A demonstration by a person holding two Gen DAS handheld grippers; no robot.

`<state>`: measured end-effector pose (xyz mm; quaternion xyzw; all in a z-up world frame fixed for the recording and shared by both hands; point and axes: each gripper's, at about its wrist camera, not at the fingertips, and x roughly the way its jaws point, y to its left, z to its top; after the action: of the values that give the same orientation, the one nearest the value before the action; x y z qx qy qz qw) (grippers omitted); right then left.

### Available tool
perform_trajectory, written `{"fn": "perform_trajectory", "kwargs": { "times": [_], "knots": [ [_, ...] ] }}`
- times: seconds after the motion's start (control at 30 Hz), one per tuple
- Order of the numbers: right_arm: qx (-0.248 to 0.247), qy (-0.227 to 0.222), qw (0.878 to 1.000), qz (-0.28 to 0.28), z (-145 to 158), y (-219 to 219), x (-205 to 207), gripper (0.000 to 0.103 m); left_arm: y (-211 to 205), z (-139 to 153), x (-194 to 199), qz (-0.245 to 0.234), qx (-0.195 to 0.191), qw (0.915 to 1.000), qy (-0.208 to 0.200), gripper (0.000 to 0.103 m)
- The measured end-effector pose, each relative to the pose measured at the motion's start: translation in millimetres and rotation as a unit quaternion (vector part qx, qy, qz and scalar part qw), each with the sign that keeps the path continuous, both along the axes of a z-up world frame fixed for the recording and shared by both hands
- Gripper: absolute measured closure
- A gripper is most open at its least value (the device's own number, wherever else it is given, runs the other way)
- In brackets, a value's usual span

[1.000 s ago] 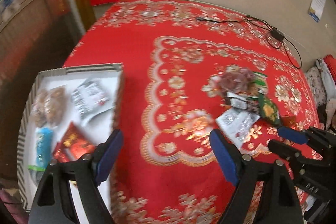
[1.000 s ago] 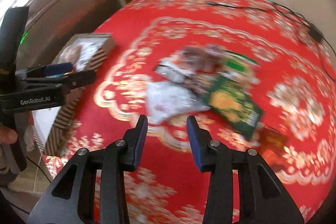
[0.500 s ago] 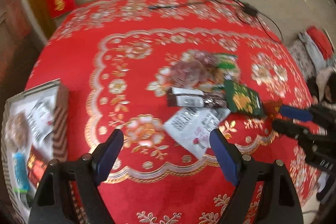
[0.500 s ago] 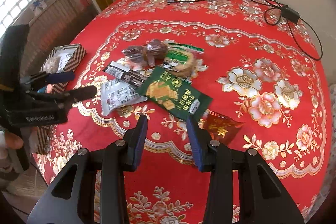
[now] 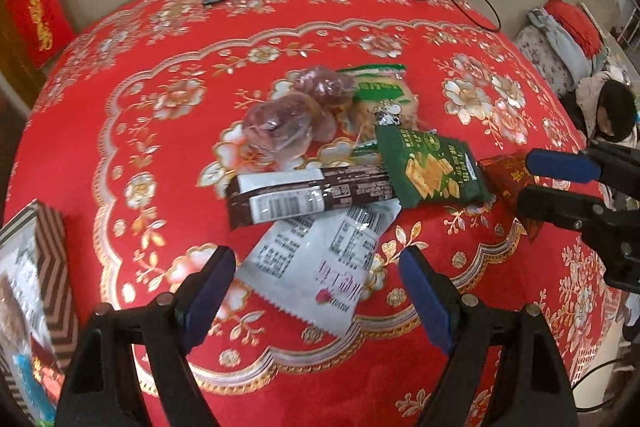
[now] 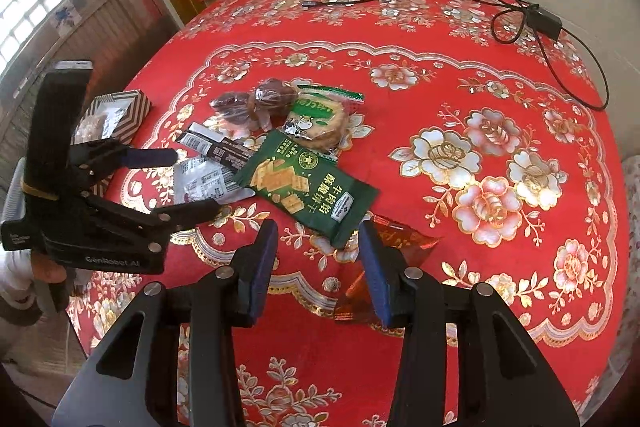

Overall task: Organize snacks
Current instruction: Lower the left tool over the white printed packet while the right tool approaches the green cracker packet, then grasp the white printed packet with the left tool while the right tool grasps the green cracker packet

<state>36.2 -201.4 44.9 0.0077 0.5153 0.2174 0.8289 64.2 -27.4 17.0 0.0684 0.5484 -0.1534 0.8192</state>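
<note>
Snacks lie heaped on the red tablecloth (image 5: 160,39): a white packet (image 5: 320,259), a brown bar (image 5: 308,195), a green cracker packet (image 5: 432,171), clear-wrapped dark pastries (image 5: 288,123), a round biscuit pack (image 5: 380,95) and a small red packet (image 5: 504,175). My left gripper (image 5: 316,267) hangs open over the white packet without touching it; in the right wrist view the left gripper (image 6: 194,183) is at the pile's left. My right gripper (image 6: 319,231) is opening, with only the green cracker packet's (image 6: 308,191) near corner showing between its jaws. The red packet (image 6: 404,243) lies beside its right finger.
A striped box (image 5: 52,251) holding several snacks stands at the table's left edge, also visible as the striped box (image 6: 124,115). A black cable with adapter (image 6: 544,23) runs along the far side. A hand (image 6: 44,267) holds the left gripper. Bundled cloth (image 5: 568,39) lies beyond the table's right.
The left gripper has swung from above the striped box over to the snack pile and dropped lower. The right gripper shifted to the pile's near edge and its jaws have spread a little.
</note>
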Motion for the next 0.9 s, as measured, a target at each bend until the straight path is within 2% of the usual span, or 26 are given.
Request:
{"fn": "perform_trajectory", "kwargs": {
  "times": [0.23, 0.6, 0.83, 0.9],
  "knots": [
    [0.000, 0.000, 1.000, -0.004, -0.7, -3.6, 5.1, 0.061, -1.6, -6.0, 8.8, -0.015, -0.003, 0.9999, 0.002, 0.017],
    [-0.003, -0.002, 1.000, 0.007, -0.7, -2.6, 10.9, 0.061, -12.8, -10.2, 17.3, -0.061, 0.027, 0.9977, -0.009, 0.017],
    [-0.018, -0.005, 0.998, 0.052, -4.7, 3.1, 16.6, 0.061, -14.8, -10.5, 17.9, -0.066, 0.029, 0.9973, -0.013, 0.017],
    [-0.027, -0.009, 0.997, 0.074, -5.3, 6.1, 18.7, 0.054, -14.1, -10.3, 18.0, -0.066, 0.027, 0.9974, -0.014, 0.017]
  ]
}}
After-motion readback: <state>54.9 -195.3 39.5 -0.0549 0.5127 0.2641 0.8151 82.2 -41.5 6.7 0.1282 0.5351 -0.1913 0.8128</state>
